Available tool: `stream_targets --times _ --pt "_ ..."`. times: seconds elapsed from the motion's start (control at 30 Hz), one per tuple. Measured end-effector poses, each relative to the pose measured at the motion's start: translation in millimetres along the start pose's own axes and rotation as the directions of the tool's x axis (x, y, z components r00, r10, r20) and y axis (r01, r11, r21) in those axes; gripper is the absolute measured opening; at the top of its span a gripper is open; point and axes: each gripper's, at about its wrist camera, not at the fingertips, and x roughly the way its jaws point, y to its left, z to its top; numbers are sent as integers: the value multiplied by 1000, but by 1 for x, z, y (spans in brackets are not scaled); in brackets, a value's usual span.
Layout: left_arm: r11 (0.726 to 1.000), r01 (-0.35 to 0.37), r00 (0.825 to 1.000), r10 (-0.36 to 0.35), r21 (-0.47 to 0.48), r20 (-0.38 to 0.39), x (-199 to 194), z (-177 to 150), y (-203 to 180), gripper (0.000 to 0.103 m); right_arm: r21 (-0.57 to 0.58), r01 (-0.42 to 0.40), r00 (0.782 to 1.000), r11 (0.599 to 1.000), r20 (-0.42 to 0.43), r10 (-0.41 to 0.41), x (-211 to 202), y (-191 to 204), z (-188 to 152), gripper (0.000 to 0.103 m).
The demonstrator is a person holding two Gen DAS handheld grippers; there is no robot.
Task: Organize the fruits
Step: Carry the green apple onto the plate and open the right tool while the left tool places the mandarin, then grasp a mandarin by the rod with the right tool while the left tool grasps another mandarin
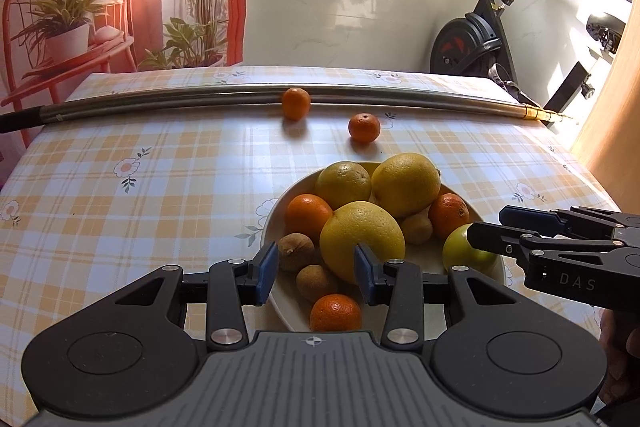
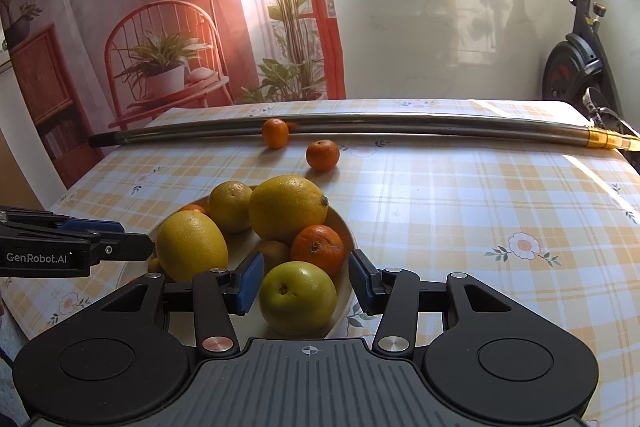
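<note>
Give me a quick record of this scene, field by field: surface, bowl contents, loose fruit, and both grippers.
surface: checked tablecloth
bowl: three yellow citrus, several tangerines, small brown fruits, green apple
loose fruit: two tangerines, the farther one beside the metal pole
left gripper: open, over the bowl's near side
right gripper: open, fingers either side of the green apple

Glossy wipe-clean checked tablecloth [image 1: 160, 187], brushed metal pole [image 1: 180, 99] laid across it, smooth glazed bowl [image 2: 344, 227], dimpled matt citrus peel [image 1: 360, 231] – matt black plastic grippers [image 1: 316, 267], blue rubbery-looking pads [image 2: 248, 283]
</note>
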Motion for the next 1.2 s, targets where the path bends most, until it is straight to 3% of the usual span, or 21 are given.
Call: stream_targets --times 0.57,0.87,1.0,1.2 --pt "995 -86 981 94 -53 173 -18 82 47 44 46 62 993 997 96 -66 5 -41 55 44" --pt "986 -156 966 166 -66 200 -21 108 70 44 40 44 994 998 98 -48 28 -48 80 44" --pt "984 -152 967 168 -93 193 -13 113 76 50 11 38 996 999 79 -39 45 -43 88 44" --pt "988 -130 976 143 -86 162 9 117 76 50 -14 -12 999 1000 30 13 78 -37 100 44"
